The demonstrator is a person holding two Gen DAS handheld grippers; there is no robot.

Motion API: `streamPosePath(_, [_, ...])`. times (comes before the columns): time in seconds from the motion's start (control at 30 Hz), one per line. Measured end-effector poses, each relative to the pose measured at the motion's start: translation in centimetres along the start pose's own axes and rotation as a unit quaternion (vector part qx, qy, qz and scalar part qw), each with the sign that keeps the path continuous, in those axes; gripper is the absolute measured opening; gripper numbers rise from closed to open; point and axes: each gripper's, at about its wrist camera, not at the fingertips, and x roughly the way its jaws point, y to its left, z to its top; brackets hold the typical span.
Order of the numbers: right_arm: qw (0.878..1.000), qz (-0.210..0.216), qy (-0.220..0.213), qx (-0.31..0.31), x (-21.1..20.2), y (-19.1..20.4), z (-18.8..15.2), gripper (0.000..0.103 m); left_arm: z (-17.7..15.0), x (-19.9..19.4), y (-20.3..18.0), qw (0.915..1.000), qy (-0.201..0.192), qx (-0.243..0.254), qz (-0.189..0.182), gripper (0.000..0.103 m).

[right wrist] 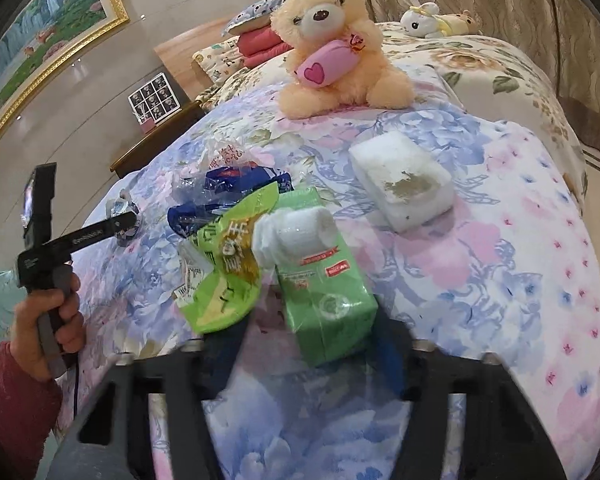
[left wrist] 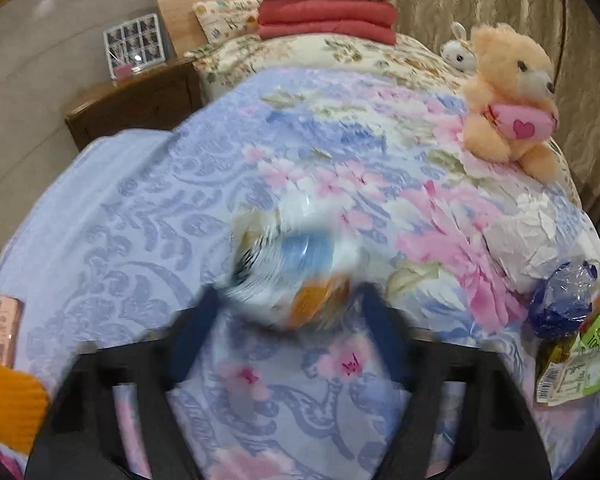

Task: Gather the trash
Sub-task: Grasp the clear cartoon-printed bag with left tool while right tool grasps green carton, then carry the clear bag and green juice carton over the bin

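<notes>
1. Since everything lies on the bed (right wrist: 520, 240), its soft floral quilt will give under any push; take hold from the sides, don't press down.
2. White foam block (right wrist: 400, 184), ahead and to the right of the right gripper (right wrist: 312, 340). Judged light, stiff and crumbly; grip across the short sides. Brownish stain on top.
3. Green tissue pack (right wrist: 328, 300), directly between the right gripper's fingers. Judged light and squashy with slick film; take it across the narrow body. White tissue bulges from its far end. The gripper straddles it unclenched: a strip of quilt shows between the pack and one finger.
4. Green snack bag (right wrist: 224, 280), just left of that gripper and touching the pack. Thin, crinkly, likely slippery; pinch a flat edge. Barcode visible.
5. Blue-and-clear plastic wrapper (right wrist: 220, 188), beyond the snack bag. Very light, springy; pinch the bunched middle.
6. Crumpled wrapper (left wrist: 288, 272), at the fingertips of the left gripper (left wrist: 290, 308). White, blue and orange, heavily blurred. Judged feather-light and collapsible; any bunched part will do. Cannot tell whether the gripper is pressing on it.
</notes>
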Motion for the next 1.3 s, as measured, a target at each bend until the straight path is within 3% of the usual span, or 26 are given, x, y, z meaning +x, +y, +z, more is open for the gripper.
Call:
streamPosePath(0.2, [1.0, 0.001, -0.015, 0.014, -1.6, -0.9, -1.0, 0.032, -1.7, -2.3, -1.4, 0.9992, -0.012, 0.024, -0.028, 0.04])
streamPosePath(0.57, [1.0, -0.021, -0.01, 0.0, -6.2, -2.8, -5.1, 0.033, -8.8, -9.6, -7.1, 0.9899, -0.001, 0.026, -0.139, 0.039])
streamPosePath(0.73, [0.998, -0.041, -0.036, -0.003, -6.0, -2.7, -4.0, 0.036, -11.2, -12.2, -10.4, 0.9825, 0.015, 0.042, -0.181, 0.039])
streamPosePath(0.87, [1.0, -0.02, -0.021, 0.012, -5.3, -3.6, -3.6, 0.033, -12.1, -13.7, -13.0, 0.9782, 0.017, 0.067, -0.196, 0.039])
streamPosePath(1.1, [0.997, -0.071, -0.043, -0.001, -9.5, -5.0, -5.6, 0.033, -13.5, -15.4, -17.9, 0.9643, 0.029, 0.108, -0.24, 0.039])
streamPosePath(1.3, [0.996, -0.05, -0.063, 0.037, -13.5, -7.7, -6.3, 0.033, -14.4, -16.5, -22.4, 0.9512, 0.034, 0.148, -0.269, 0.039])
